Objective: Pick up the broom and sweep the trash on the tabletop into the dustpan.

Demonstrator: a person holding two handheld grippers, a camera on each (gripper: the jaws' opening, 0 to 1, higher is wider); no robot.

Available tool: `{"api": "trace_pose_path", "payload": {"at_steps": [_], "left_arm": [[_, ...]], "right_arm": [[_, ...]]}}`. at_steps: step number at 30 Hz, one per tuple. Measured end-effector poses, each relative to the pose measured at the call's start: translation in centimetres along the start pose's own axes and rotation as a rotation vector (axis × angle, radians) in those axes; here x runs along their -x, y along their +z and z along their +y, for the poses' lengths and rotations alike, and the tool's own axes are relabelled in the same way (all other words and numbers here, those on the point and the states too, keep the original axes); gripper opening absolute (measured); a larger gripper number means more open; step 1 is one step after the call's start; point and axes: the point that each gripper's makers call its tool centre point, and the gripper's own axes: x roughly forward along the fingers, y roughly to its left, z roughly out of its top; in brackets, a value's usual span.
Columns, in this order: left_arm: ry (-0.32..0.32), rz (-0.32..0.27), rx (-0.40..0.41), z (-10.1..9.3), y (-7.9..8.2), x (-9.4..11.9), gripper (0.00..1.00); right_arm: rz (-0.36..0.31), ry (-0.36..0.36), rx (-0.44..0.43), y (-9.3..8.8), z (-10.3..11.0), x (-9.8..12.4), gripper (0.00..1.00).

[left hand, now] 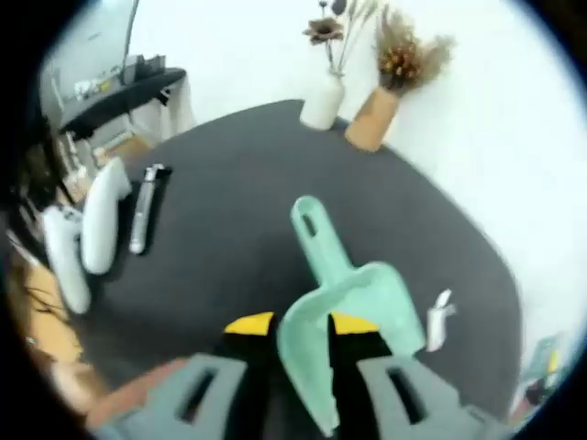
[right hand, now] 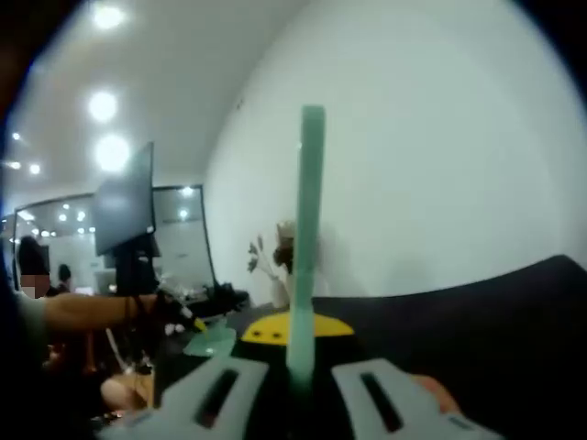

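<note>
Left gripper view: dustpan (left hand: pixel 344 307) btwn tongs (left hand: pixel 303 380).

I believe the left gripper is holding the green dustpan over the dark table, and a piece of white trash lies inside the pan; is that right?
Not quite. In the left gripper view, the white trash lies on the dark table beside the green dustpan, not inside it. The left gripper does hold the dustpan.

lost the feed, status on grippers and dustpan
Left hand-held gripper shut on dustpan. Right hand-held gripper shut on broom handle. White scrap beside dustpan.
</note>
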Motion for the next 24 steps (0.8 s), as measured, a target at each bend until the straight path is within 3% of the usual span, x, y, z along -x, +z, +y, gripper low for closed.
{"api": "trace_pose_path", "payload": {"at_steps": [2, 3, 4, 5, 9, 11, 12, 16, 24], "left_arm": [[-0.076, -0.029, 0.036, -0.3, 0.9, -0.3, 0.26], [-0.067, -0.016, 0.023, 0.3, 1.0, -0.7, 0.27], [-0.079, -0.019, -0.035, 0.1, 0.2, -0.6, 0.27], [-0.098, -0.039, -0.064, 0.0, 0.4, -0.8, 0.27], [-0.185, -0.050, -0.021, -0.8, -0.5, -1.1, 0.33], [-0.195, -0.053, -0.047, -0.4, 0.1, -1.8, 0.33], [-0.215, -0.081, -0.063, -0.5, 1.0, -2.3, 0.32], [-0.359, -0.123, 0.062, -1.7, 3.0, -3.1, 0.32], [-0.404, -0.112, 0.152, -0.3, 3.6, -5.0, 0.37]], "right_arm": [[0.004, -0.003, 0.005, -0.1, 0.0, -0.1, 0.02], [0.008, -0.008, 0.011, -0.2, 0.0, -0.1, 0.02], [0.008, -0.013, 0.018, -0.3, 0.0, -0.2, 0.02], [0.009, -0.019, 0.027, -0.5, 0.2, -0.2, 0.02], [0.025, -0.020, 0.028, -0.9, -0.3, -0.5, 0.02], [0.029, -0.024, 0.026, -1.1, -0.4, -0.6, 0.02], [0.030, -0.025, 0.021, -1.2, -0.5, -0.6, 0.02], [0.019, -0.023, -0.003, -0.9, -1.1, -0.6, 0.02], [0.043, -0.062, 0.004, -1.4, -1.7, -0.7, 0.02]]}}
